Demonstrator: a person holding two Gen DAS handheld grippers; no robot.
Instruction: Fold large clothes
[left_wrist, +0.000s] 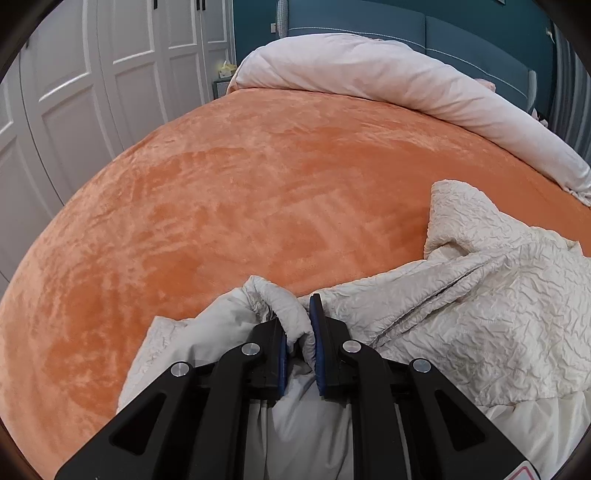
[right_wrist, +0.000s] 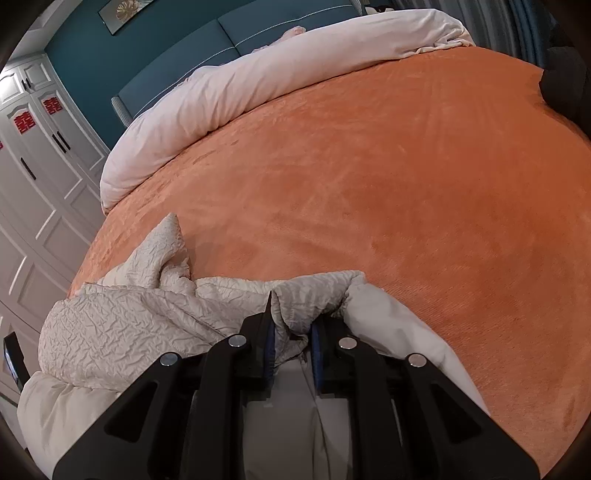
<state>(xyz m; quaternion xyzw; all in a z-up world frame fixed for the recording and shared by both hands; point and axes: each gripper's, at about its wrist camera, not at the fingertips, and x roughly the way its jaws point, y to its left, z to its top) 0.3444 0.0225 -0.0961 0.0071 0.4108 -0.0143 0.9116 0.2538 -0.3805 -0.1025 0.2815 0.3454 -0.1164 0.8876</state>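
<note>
While the cream crinkled garment (left_wrist: 480, 302) is lying bunched along the near edge of the orange blanket (left_wrist: 221, 206), I am gripping it at two places. My left gripper (left_wrist: 301, 332) is pinching a rolled fold of it between blue pads (left_wrist: 316, 325); my right gripper (right_wrist: 291, 328) is pinching another bunched fold. Both sets of fingers are pressing close on cloth. Below the jaws the fabric is dropping out of frame, so how much is hanging there I cannot tell. One point of the garment is sticking up toward the bed's middle. Which part it is, sleeve or collar, I cannot tell. Beyond, a pale duvet (left_wrist: 388, 74) is lying rolled against the blue headboard (left_wrist: 461, 33). White wardrobe doors (left_wrist: 92, 74) are standing to the left, cut off by the lens rim.
</note>
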